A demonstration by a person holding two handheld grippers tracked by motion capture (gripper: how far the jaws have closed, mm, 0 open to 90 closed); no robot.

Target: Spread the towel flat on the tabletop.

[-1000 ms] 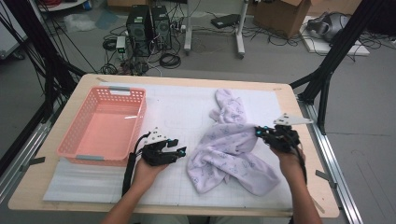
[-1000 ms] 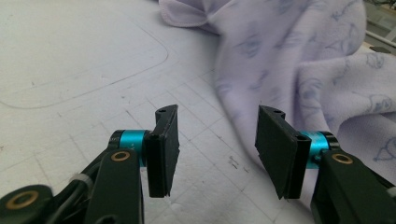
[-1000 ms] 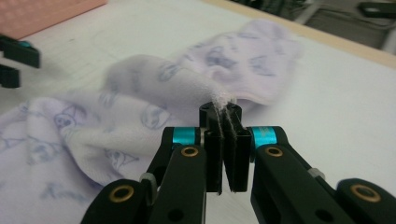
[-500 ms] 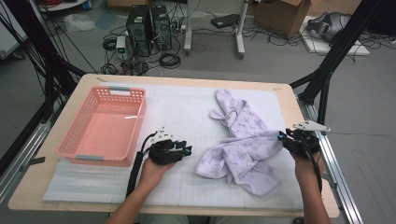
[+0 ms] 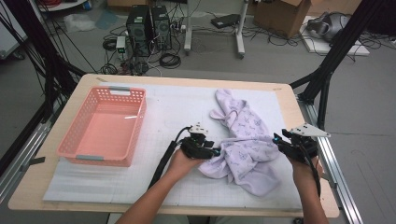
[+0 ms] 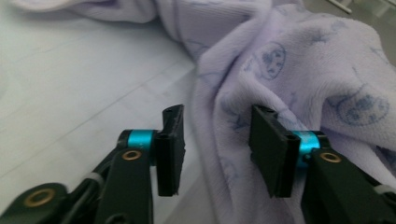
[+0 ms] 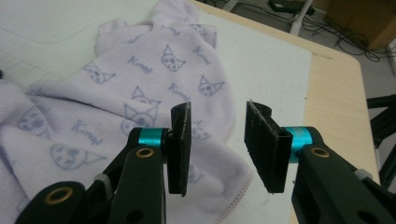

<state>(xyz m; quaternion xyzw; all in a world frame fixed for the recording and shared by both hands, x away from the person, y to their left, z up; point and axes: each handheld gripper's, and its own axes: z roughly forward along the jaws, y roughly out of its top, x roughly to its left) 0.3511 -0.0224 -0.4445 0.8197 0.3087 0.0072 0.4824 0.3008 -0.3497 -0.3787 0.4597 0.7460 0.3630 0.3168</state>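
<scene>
**A:** Where is the purple cloth (image 5: 245,144) now?

**B:** We see it lying in a crumpled heap on the right half of the worktop (image 5: 56,186). It is soft and pale purple, with little cat faces printed on it. One end reaches up toward the far edge, and the big bunched part lies between our two hands.

**A:** What is our left hand-held gripper (image 5: 212,151) doing?

**B:** It sits at the left edge of the cloth. In the left gripper view its jaws stand apart, and a fold of the cloth lies in the gap. One jaw rests against the cloth. The other jaw is over the bare white mat, and there is space beside it. So we are not pinching the cloth there. The jaws have just been opening a bit.

**A:** And our right hand-held gripper (image 5: 280,141)?

**B:** It is at the right edge of the cloth. In the right gripper view the jaws are apart, with the hem of the cloth just under and ahead of them. Nothing is squeezed between them. These jaws have just been opening too.

**A:** What else is there?

**B:** A pink basket (image 5: 81,151) sits on the left side, well apart from the cloth.
</scene>
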